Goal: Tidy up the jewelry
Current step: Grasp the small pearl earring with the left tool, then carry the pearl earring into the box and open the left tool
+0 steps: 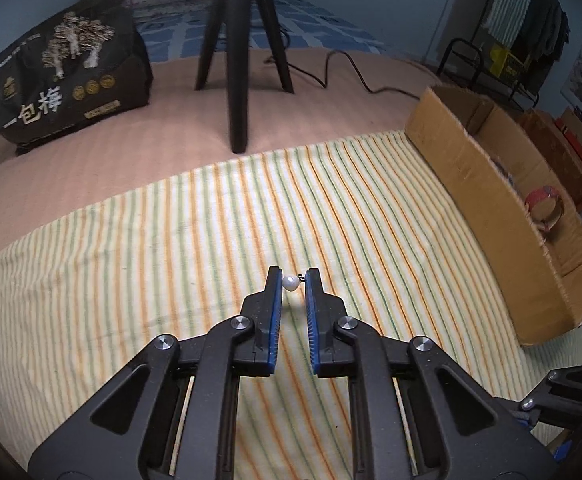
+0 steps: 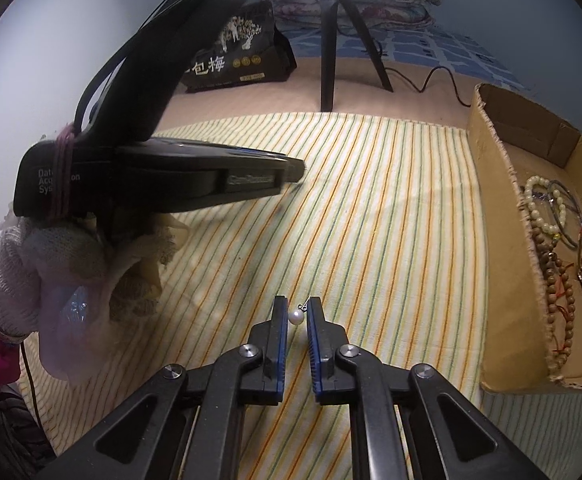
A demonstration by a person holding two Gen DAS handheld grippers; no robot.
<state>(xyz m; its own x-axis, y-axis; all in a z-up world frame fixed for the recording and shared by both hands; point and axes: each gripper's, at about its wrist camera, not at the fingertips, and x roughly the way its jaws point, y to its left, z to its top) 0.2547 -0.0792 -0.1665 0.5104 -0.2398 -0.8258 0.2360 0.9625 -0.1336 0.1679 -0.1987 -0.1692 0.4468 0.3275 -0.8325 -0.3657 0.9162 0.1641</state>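
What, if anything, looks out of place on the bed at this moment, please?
A single pearl with a tiny hook sits between the fingers of the right hand-held gripper over the striped towel, outside the cardboard box. The bead bracelets lie in the box in a loose tangle. The box's cut edge looks frayed.

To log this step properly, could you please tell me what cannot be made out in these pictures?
- Left wrist view: inside of the cardboard box, mostly hidden by its near wall.
- Right wrist view: left gripper tips, motion-blurred.
- Right wrist view: whether the right gripper pinches the pearl or merely straddles it.
- Right wrist view: bracelets, partly behind the box wall.
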